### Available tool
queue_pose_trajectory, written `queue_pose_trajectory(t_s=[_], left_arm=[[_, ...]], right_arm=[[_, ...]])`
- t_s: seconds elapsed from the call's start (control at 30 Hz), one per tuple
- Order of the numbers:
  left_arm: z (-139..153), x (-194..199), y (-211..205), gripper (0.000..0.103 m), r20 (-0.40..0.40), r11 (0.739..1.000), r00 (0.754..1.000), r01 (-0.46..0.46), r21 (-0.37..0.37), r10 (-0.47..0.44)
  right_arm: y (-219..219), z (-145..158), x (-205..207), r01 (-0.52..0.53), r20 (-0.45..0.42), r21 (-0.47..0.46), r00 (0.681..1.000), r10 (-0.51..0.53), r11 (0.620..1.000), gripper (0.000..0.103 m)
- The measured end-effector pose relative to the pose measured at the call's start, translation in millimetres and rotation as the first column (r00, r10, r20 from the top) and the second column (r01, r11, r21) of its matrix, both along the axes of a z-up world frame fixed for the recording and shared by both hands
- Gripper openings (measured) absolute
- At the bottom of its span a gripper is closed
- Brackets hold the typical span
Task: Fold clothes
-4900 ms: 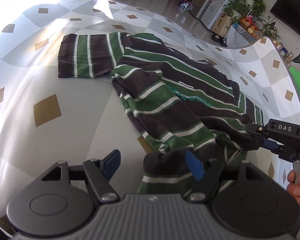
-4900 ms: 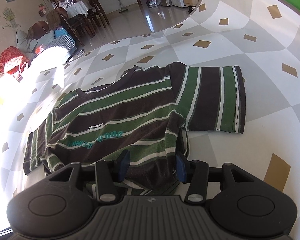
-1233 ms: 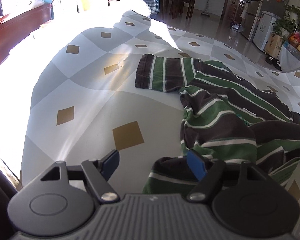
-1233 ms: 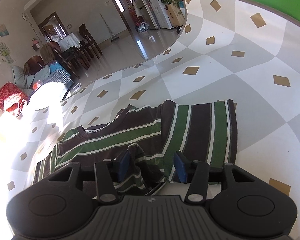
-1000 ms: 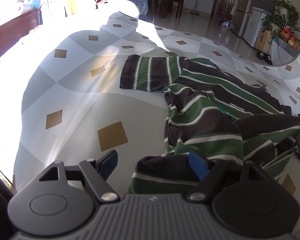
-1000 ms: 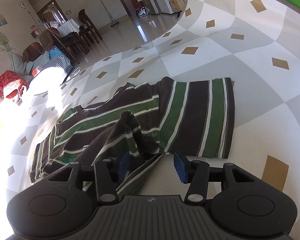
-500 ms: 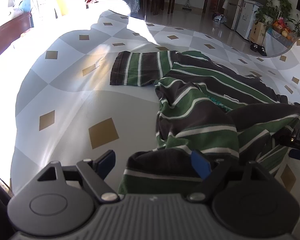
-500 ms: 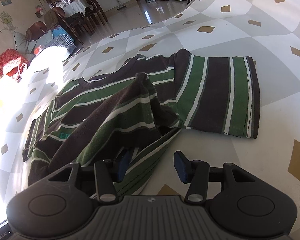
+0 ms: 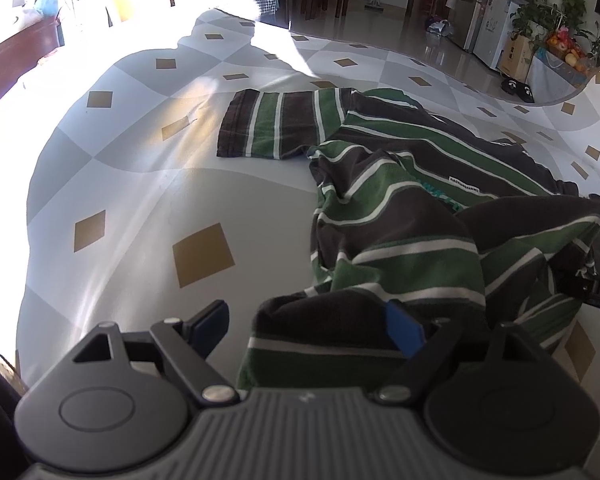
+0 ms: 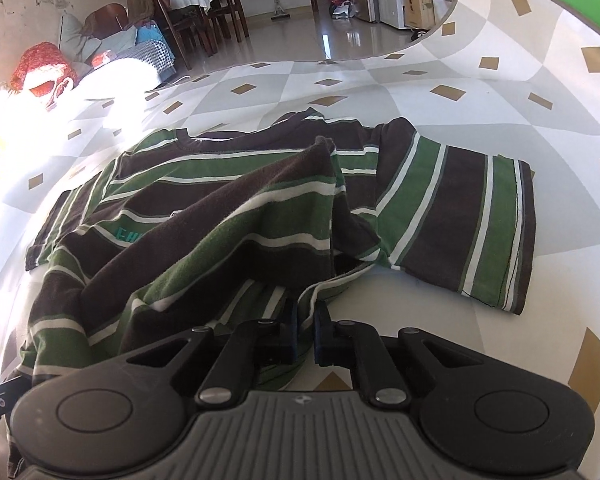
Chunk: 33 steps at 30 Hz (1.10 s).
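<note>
We count one striped T-shirt (image 9: 400,208) and two grippers. The shirt, in brown, green and white bands, lies on the worktop (image 9: 140,208), which is covered in a grey-and-white check with tan diamonds. Both of its short sleeves lie flat, one visible in each wrist view. The lower part of the shirt is bunched up over the chest print.

Our left gripper (image 9: 312,326) has its blue-padded fingers spread wide, with a fold of the hem draped between them and against the right-hand pad; it grips nothing. Our right gripper (image 10: 306,334) has its fingers nearly together, pinching a thin edge of the hem.

Half a second ago the right gripper's fingers stood well apart around that edge; now they have closed on it. The left gripper is as wide as it was then. The shirt's heap has shifted only slightly, and its sleeves have stayed where they were.
</note>
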<state>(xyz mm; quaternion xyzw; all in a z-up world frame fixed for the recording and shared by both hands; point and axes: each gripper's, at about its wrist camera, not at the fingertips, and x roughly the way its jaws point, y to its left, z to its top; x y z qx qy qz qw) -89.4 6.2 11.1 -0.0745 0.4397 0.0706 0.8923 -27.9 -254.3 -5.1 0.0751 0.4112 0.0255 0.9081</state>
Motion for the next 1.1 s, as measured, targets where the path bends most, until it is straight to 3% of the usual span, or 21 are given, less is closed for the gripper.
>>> queue_pose_trajectory(t_s=[0.33,0.53,0.67,0.9,0.97,1.03,1.1], left_arm=[[2.9,0.2,0.4,0.087,0.004,1.0,1.0,-0.017,-0.008,0.017],[6.0,0.1,-0.3,0.09,0.013,1.0,1.0,-0.024,-0.011,0.025],[8.0,0.0,-0.8,0.092,0.019,0.999,0.999,-0.03,-0.013,0.03],[10.4,-1.7,-4.2,0.094,0.025,1.0,0.999,-0.023,-0.013,0.023],[11.2,-2.2,-4.9,0.095,0.027,1.0,0.999,-0.022,-0.013,0.022],[12.2,-2.4,-4.4,0.096,0.03,1.0,0.999,-0.023,-0.014,0.023],[12.9,-2.4,-3.5,0.096,0.032,1.0,0.999,-0.027,-0.014,0.027]], right_arm=[[-1.1,39.6,-43.4,-0.071,0.103,0.025,0.992,0.069,0.997,0.006],[5.5,51.4,-83.3,-0.149,0.119,0.03,0.982,0.145,0.988,0.006],[14.8,52.9,-110.1,-0.225,0.103,0.034,0.97,0.22,0.974,0.006],[33.4,35.5,-130.3,-0.365,-0.015,0.077,0.93,0.367,0.928,0.009],[38.2,33.1,-130.9,-0.405,-0.038,0.097,0.911,0.41,0.909,0.014],[40.7,32.0,-132.2,-0.434,-0.044,0.133,0.896,0.443,0.891,0.031],[41.2,33.0,-133.1,-0.453,-0.03,0.158,0.886,0.462,0.878,0.034]])
